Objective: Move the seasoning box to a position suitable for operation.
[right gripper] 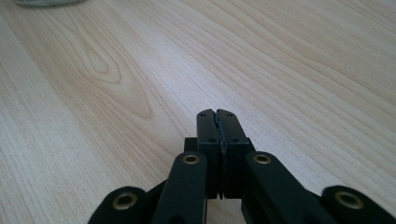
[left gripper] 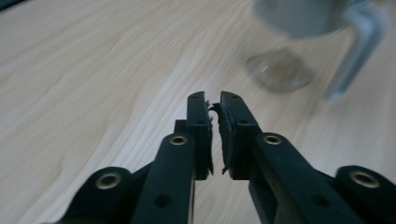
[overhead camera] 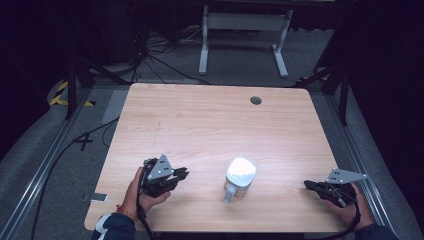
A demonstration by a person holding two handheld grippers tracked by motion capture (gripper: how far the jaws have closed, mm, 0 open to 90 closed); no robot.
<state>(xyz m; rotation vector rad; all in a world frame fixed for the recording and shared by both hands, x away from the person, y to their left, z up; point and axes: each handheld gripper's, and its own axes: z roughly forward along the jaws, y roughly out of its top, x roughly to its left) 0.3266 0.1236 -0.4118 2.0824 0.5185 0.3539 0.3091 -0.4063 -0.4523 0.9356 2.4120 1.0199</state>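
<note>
High view first: a wooden table (overhead camera: 200, 125) carries one clear glass jug (overhead camera: 240, 177) with a handle, standing upright near the front edge between the two hands. The left gripper (overhead camera: 183, 175) sits on the table to the jug's left, pointing toward it, near but apart. The right gripper (overhead camera: 311, 185) rests near the front right corner, well apart from the jug. Neither tool touches the jug, so I judge the work to be at its very start, the approach to the jug not yet made. Looking down into the jug, I see a pale glare at its mouth and cannot tell whether it holds anything

Left gripper view: the left gripper (left gripper: 214, 99) has its jaws nearly together with a thin slit between the pads, grasping nothing. The jug (left gripper: 299, 44) stands ahead and to the right, blurred; its base looks see-through and I make out no contents, so it is probably empty. Its handle (left gripper: 357, 51) hangs down the right side. The next move, as I judge it, calls for spreading these jaws and steering to the handle or the rim

Right gripper view: the right gripper (right gripper: 216, 112) is clenched, pads pressed flat together on nothing, low over bare wood. A sliver of the jug's base (right gripper: 49, 2) shows at the top left edge, far off
</note>
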